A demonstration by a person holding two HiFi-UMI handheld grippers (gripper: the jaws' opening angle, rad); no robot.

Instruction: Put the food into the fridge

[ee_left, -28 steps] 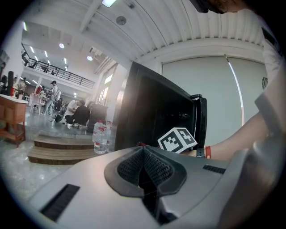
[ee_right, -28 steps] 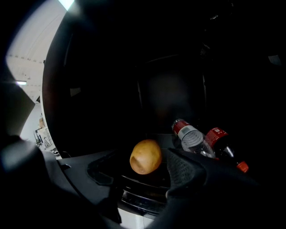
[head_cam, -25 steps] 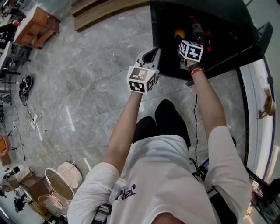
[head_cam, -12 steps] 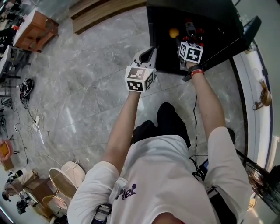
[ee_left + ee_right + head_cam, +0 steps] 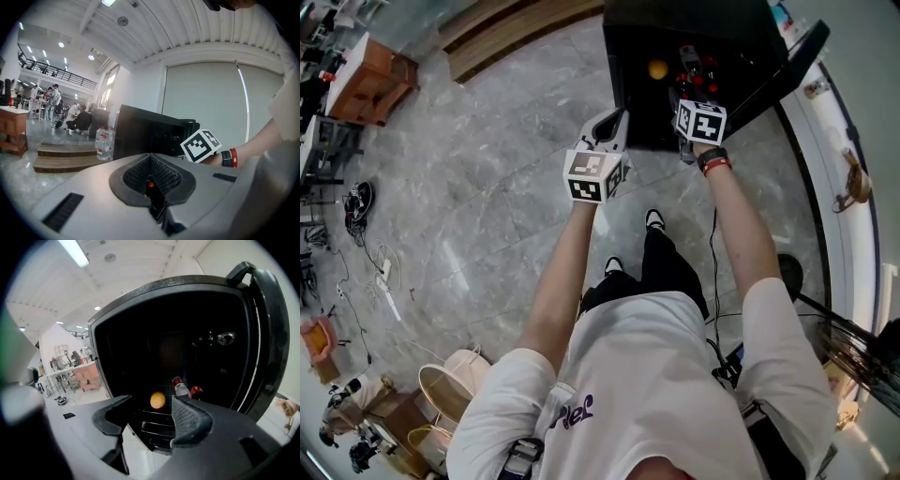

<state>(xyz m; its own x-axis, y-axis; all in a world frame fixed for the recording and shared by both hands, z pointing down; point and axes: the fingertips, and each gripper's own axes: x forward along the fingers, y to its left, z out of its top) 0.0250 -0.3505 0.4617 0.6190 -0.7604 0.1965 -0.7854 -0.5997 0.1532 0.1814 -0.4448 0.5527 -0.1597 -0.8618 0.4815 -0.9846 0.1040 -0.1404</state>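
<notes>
Standing at the open fridge (image 5: 628, 56) with both claws up in front of me; in the head view it fills 12 to 1 o'clock. My right claw (image 5: 151, 414) points straight into the dark inside. Its jaws are wide apart and closing, with nothing gripped and only air between the pads. Through that gap I see the orange (image 5: 157, 400), already in the fridge, sitting on a shelf well beyond my fingertips. At 3 o'clock of the orange stands a bottle (image 5: 180, 386) with a red cap, and a red can (image 5: 197, 391) is just beside the bottle, again at 3 o'clock. In the head view the orange (image 5: 657, 68) is at 11 o'clock of my right claw's marker cube. The fridge door (image 5: 267, 333) is swung open at 3 o'clock.

My left claw (image 5: 151, 180) has its jaws pressed together and holds nothing. It hangs outside the fridge, near the cabinet's front corner, at 9 o'clock of my right claw in the head view. From the left gripper view I see the fridge's black side, with my right claw's cube and a red wristband (image 5: 233, 157) at 3 o'clock. A water bottle (image 5: 103, 143) stands on wooden steps (image 5: 61, 158) at 9 o'clock. People are far off behind, too small to make out. Grey marble floor (image 5: 487, 187) is underfoot.
</notes>
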